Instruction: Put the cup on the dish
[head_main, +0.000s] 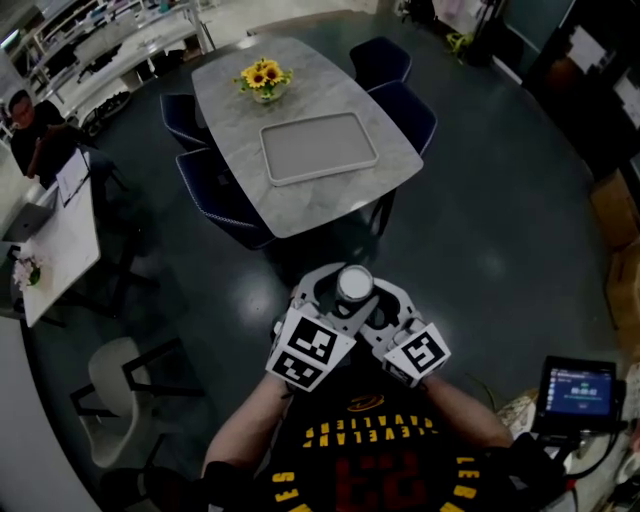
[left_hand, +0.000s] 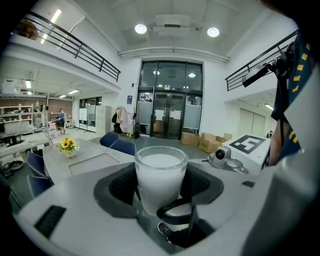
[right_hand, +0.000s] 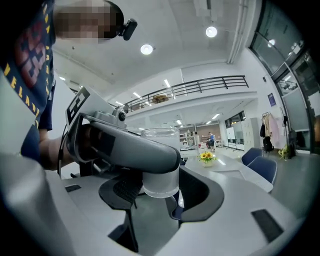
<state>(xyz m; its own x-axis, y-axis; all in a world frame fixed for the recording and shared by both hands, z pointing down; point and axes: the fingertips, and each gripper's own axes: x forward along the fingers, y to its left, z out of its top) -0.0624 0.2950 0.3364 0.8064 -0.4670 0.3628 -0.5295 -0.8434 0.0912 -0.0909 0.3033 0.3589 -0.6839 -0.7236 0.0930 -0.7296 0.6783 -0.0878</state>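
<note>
Transport step: cup (head_main: 354, 284) held near the body, dish (head_main: 318, 147) well apart.
Left gripper (left_hand: 160, 195) and right gripper (right_hand: 160, 192) jaws both clamp the cup; next, carry it level to the dish.

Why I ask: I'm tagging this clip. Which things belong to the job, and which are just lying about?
Job: cup, held by the left gripper and right gripper; dish, empty on the table.
Lying about: flowers, chairs, tablet.
</note>
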